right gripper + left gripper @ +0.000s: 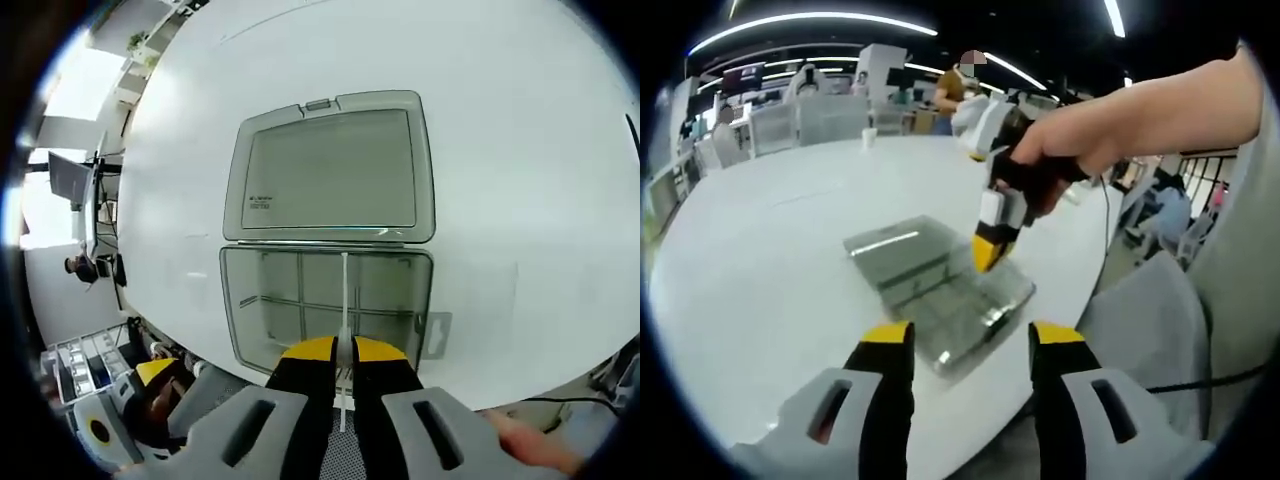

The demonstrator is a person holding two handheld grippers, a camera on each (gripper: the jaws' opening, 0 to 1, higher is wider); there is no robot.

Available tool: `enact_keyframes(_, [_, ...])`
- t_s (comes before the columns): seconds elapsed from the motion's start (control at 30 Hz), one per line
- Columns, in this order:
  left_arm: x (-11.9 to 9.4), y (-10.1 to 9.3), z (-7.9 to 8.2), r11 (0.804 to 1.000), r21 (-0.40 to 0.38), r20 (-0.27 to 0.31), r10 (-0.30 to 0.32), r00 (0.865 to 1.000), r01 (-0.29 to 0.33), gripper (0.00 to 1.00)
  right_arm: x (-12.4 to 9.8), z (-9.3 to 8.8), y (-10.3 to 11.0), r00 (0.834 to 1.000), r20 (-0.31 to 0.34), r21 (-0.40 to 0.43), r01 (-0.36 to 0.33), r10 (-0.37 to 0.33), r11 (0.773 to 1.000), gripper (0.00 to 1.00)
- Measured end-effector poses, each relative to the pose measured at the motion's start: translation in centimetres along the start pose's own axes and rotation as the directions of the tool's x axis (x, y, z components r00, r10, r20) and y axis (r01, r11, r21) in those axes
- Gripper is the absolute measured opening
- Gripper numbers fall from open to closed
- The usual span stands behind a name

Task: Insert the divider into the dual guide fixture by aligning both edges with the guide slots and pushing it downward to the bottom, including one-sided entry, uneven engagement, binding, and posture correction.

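**Divider held edge-on over open box**

Divider [344, 300]: thin translucent sheet, seen edge-on in right gripper view as a pale line; its lower end is hidden between the right gripper's [343, 350] yellow tips, clamped on it. Clear plastic fixture box [250, 300], lid [330, 168] folded flat on white table [520, 120]; guide slots hard to discern. Left gripper [970, 338] jaws apart, holding nothing, near the box.

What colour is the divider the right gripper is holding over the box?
White, or pale translucent: the divider is a thin strip, clearest in the right gripper view, pinched in the right gripper.
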State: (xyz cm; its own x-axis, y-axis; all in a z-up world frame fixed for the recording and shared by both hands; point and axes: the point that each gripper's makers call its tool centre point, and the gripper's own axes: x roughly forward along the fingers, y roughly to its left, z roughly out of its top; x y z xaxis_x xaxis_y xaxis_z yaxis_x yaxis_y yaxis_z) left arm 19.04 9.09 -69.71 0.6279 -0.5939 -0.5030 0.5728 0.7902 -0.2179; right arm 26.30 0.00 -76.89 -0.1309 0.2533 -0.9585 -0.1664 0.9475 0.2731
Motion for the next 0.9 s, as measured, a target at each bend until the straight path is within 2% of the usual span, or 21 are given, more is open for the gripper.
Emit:
enact_keyframes(0.53, [-0.08, 0.03, -0.05, 1.000, -0.003, 0.001, 0.004, 1.000, -0.004, 0.43, -0.17, -0.73, 0.33, 1.000, -0.001, -0.009, 0.009, -0.009, 1.000, 0.00])
enact_keyframes(0.9, [-0.11, 0.25, -0.24, 1.000, -0.007, 0.001, 0.006, 1.000, -0.006, 0.43, 0.68, 0.03, -0.02, 1.000, -0.003, -0.005, 0.009, -0.009, 1.000, 0.00])
